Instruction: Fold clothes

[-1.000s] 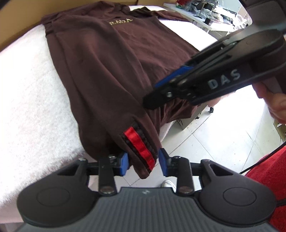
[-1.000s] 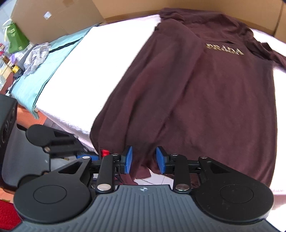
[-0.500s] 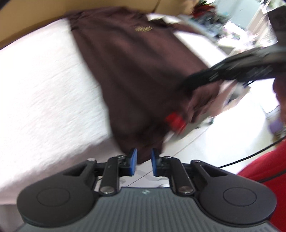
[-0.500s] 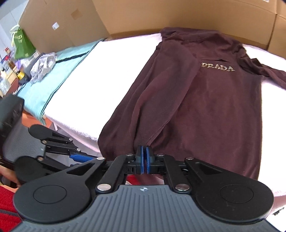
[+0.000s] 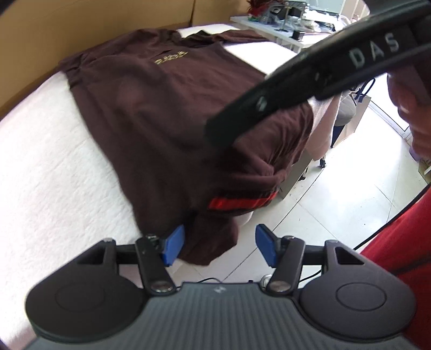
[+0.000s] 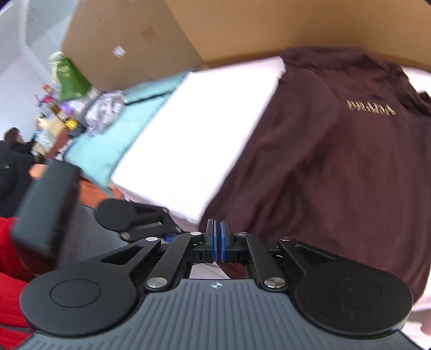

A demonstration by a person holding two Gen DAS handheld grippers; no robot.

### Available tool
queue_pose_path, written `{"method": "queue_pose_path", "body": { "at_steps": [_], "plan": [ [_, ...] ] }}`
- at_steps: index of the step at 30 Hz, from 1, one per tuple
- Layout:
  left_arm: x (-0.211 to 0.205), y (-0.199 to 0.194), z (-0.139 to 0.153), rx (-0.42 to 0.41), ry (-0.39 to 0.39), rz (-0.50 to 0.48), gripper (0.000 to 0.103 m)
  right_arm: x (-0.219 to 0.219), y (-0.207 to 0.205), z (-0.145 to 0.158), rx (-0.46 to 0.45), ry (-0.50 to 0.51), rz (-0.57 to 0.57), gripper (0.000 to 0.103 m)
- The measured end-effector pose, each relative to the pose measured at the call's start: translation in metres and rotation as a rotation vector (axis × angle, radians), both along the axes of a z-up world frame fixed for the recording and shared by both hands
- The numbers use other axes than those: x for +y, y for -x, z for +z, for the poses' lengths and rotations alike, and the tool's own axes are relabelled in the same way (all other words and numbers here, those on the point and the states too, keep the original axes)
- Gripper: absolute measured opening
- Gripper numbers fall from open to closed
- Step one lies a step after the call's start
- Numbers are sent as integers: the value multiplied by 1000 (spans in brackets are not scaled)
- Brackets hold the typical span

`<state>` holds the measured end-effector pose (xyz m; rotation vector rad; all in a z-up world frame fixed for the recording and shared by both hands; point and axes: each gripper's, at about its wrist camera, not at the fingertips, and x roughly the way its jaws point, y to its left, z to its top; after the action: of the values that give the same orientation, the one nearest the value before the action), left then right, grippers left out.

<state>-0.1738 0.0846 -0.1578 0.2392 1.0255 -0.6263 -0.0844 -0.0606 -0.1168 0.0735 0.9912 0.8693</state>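
The sweatshirt [image 5: 161, 115], dark brown and soft with a matte knit, lies flat, chest up, on the white pad [image 5: 40, 172], gold lettering [image 5: 170, 58] across the chest; its hem end hangs past the pad's near edge, bunched into thick folds, and a ribbed cuff [image 5: 242, 202] with a red stripe rests across that bunch. The pad is nubby and quilted, a long rectangle. Beyond the sweatshirt stands smooth tan cardboard [image 6: 242, 24]; a teal cloth [image 6: 118, 140] lies beside the pad, and pale glossy floor tiles [image 5: 350, 172] show below the hanging hem. The right gripper [image 6: 217, 242], black with blue pads, is clamped on a fold of the sweatshirt's hem. The left gripper [image 5: 219, 246] has its jaws opening, a hanging lobe of brown fabric between them beside one blue pad, the other pad clear of it.
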Motion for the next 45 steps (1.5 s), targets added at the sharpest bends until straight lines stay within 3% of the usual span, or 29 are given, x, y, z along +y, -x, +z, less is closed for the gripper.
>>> {"method": "queue_pose_path", "body": {
  "at_steps": [3,6,10,12,17,19,20,26,31,32,33,35,40,43,45],
  "plan": [
    [7,4,-1,13,-12,11,61,-1,-5,-15,17,99,-51,4],
    [12,8,-1,24,-25,19,64,-10,-6,-25,70,92,-79,6],
    [-4,15,-2,-18,-88,-31,68,-6,4,-25,-20,164,-18,13],
    [-8,17,-6,-22,-109,-35,69,3,6,-28,-50,186,30,22],
    [-8,22,-13,-17,-145,-8,74,19,1,-54,-43,257,48,22],
    [-8,24,-14,-15,-153,1,74,22,4,-58,-28,270,74,13],
    [-9,25,-15,-14,-160,7,74,23,6,-56,-27,271,88,4],
    [-2,44,-15,-6,-188,80,77,27,9,-29,17,113,156,4],
    [2,56,-17,11,-187,130,80,48,-2,-63,156,53,153,6],
    [3,57,-17,17,-188,125,80,51,-3,-74,183,61,145,9],
    [4,57,-16,15,-188,111,80,54,-1,-81,176,112,143,20],
    [6,57,-13,1,-188,74,81,59,10,-89,116,265,154,23],
    [16,44,2,-87,-144,-32,81,21,28,-61,-19,310,33,23],
    [20,33,12,-122,-63,-76,81,-9,17,-45,36,199,-165,44],
    [16,28,12,-133,-52,-126,81,-19,10,-44,63,149,-266,50]
  ]
}}
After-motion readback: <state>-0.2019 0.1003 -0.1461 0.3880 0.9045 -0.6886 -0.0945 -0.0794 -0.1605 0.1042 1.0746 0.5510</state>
